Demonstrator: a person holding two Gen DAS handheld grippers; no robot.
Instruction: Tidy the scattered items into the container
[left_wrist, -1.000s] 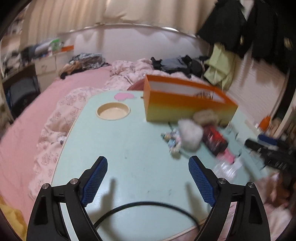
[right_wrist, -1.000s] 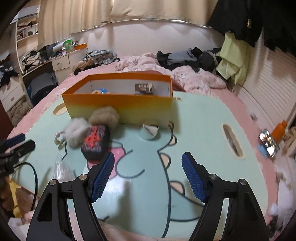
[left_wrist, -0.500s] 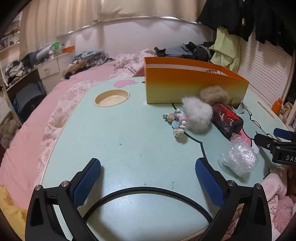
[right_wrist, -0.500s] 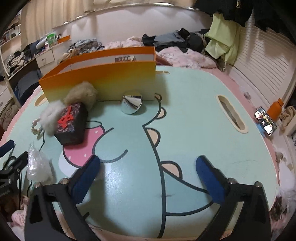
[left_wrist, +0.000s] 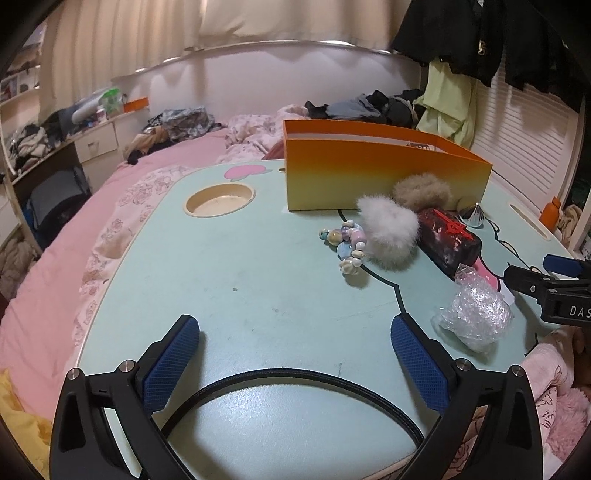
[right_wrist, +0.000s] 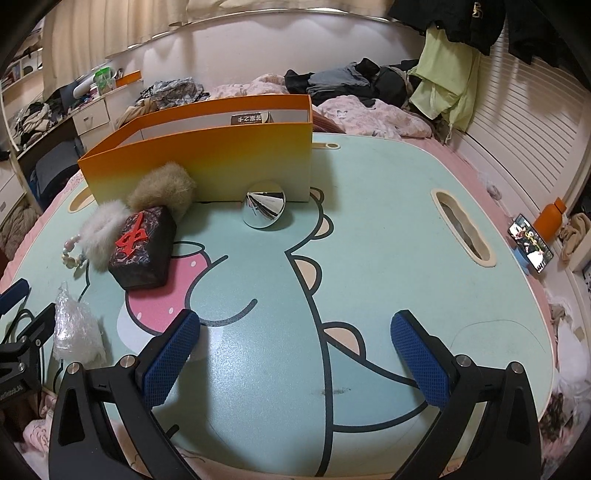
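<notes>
Both tools, left tool (left_wrist: 295, 332) and right tool (right_wrist: 295, 328), have just spread wide, empty; I'd straddle the plastic wad (left_wrist: 474, 317) squarely, then lift into the orange box (right_wrist: 207, 155).

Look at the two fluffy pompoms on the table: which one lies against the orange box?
The tan pompom. It rests right against the orange box wall, while the white pompom lies further out, beside the bead bracelet and the dark block.

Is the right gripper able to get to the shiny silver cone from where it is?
Probably yes. The right gripper has its jaws wide open and empty, and only bare table lies between it and the silver cone.
</notes>
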